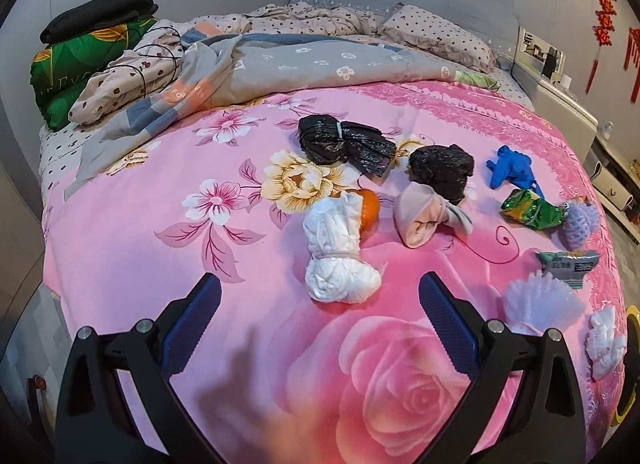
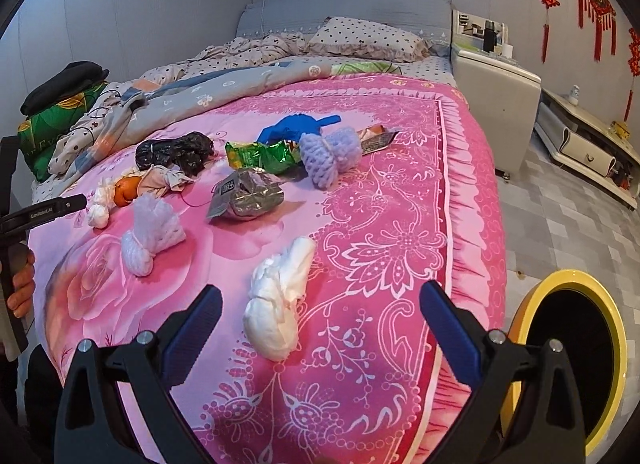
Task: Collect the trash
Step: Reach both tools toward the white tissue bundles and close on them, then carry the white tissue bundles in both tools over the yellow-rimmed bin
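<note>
Several pieces of trash lie on a pink floral bedspread point(image 1: 248, 248). In the left wrist view my left gripper point(image 1: 320, 296) is open and empty, just short of a knotted white bag point(image 1: 336, 252) beside an orange point(image 1: 370, 206). Beyond lie black bags point(image 1: 340, 142), a beige wad point(image 1: 420, 216), a blue glove point(image 1: 512, 166) and a green wrapper point(image 1: 530, 208). In the right wrist view my right gripper point(image 2: 320, 304) is open and empty around the near end of a white wad point(image 2: 278, 296). A yellow-rimmed bin point(image 2: 576, 360) stands on the floor at lower right.
A silver wrapper point(image 2: 248, 194), white foam net point(image 2: 152, 234) and purple net point(image 2: 328, 156) lie mid-bed. Crumpled quilts point(image 1: 248, 60) and pillows fill the far half. A white nightstand point(image 2: 496, 76) and low cabinet point(image 2: 588, 144) stand right of the bed.
</note>
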A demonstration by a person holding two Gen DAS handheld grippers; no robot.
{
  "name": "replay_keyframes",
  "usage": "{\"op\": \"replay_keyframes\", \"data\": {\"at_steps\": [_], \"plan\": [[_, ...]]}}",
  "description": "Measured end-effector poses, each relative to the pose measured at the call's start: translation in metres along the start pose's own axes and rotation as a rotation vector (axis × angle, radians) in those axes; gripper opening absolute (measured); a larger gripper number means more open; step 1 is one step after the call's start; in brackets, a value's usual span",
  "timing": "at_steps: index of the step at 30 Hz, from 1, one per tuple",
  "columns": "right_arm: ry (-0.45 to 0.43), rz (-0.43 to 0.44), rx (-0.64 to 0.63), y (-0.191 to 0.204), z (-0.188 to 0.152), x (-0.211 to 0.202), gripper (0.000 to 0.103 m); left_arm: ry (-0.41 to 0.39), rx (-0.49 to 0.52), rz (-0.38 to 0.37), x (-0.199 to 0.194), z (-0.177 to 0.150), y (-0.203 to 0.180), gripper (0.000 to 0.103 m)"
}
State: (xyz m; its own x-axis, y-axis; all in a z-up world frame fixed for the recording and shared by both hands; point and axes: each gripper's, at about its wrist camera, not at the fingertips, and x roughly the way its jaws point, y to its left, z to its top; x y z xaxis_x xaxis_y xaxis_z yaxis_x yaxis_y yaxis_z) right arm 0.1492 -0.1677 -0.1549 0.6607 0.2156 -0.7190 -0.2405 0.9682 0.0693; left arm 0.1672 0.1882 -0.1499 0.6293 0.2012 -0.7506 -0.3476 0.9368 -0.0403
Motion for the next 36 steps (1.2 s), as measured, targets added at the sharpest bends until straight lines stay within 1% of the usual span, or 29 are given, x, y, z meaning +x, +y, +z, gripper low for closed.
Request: {"op": "replay_keyframes", "data": {"at_steps": [5,9,11,12,13,15,16,17,18,20,22,23,24,25,26,27,29,32,36], "plan": [[0.021,0.029,0.012,0.000,0.005,0.011,0.095,0.005,0.006,-0.001,0.020,0.013,-0.001,0.095],[0.046,0.035,0.007,0.004,0.009,0.023,0.095,0.021,-0.021,-0.017,0.031,0.017,0.003,0.095],[0.052,0.039,-0.004,0.007,0.010,0.027,0.095,0.015,-0.016,-0.012,0.035,0.018,0.003,0.095],[0.052,0.034,-0.014,0.009,0.011,0.029,0.094,0.014,-0.010,-0.009,0.037,0.018,0.002,0.095],[0.051,0.031,-0.018,0.010,0.012,0.031,0.091,0.020,-0.005,-0.010,0.041,0.019,0.002,0.095],[0.058,0.032,-0.022,0.012,0.014,0.036,0.090,0.030,-0.007,-0.021,0.046,0.020,0.002,0.093],[0.063,0.028,-0.028,0.013,0.014,0.038,0.088,0.033,-0.005,-0.023,0.049,0.021,0.002,0.087],[0.067,0.018,-0.033,0.014,0.014,0.041,0.086,0.038,0.005,-0.020,0.053,0.020,0.001,0.077],[0.072,0.011,-0.034,0.014,0.013,0.044,0.084,0.047,0.017,-0.015,0.058,0.020,-0.001,0.074],[0.088,0.011,-0.031,0.013,0.012,0.048,0.077,0.074,0.025,-0.016,0.068,0.017,-0.004,0.058],[0.097,0.010,-0.027,0.012,0.011,0.052,0.073,0.102,0.018,-0.050,0.075,0.014,-0.006,0.052],[0.102,0.008,-0.025,0.011,0.011,0.053,0.066,0.104,0.015,-0.057,0.076,0.013,-0.007,0.048],[0.110,0.014,-0.022,0.010,0.010,0.055,0.063,0.099,0.016,-0.058,0.076,0.013,-0.008,0.047],[0.121,0.024,-0.014,0.009,0.010,0.057,0.057,0.095,0.019,-0.067,0.075,0.013,-0.010,0.039],[0.131,0.031,-0.006,0.008,0.010,0.059,0.054,0.094,0.025,-0.077,0.075,0.013,-0.013,0.036],[0.135,0.033,-0.004,0.008,0.010,0.059,0.050,0.091,0.029,-0.073,0.074,0.013,-0.014,0.036],[0.136,0.057,-0.017,0.009,0.010,0.059,0.032,0.081,0.040,-0.072,0.070,0.013,-0.015,0.033],[0.125,0.072,-0.040,0.015,0.012,0.052,0.025,0.063,0.027,-0.081,0.061,0.013,-0.012,0.032],[0.135,0.115,-0.014,0.011,0.012,0.046,0.022,0.044,0.016,-0.092,0.044,0.012,-0.006,0.031]]}}
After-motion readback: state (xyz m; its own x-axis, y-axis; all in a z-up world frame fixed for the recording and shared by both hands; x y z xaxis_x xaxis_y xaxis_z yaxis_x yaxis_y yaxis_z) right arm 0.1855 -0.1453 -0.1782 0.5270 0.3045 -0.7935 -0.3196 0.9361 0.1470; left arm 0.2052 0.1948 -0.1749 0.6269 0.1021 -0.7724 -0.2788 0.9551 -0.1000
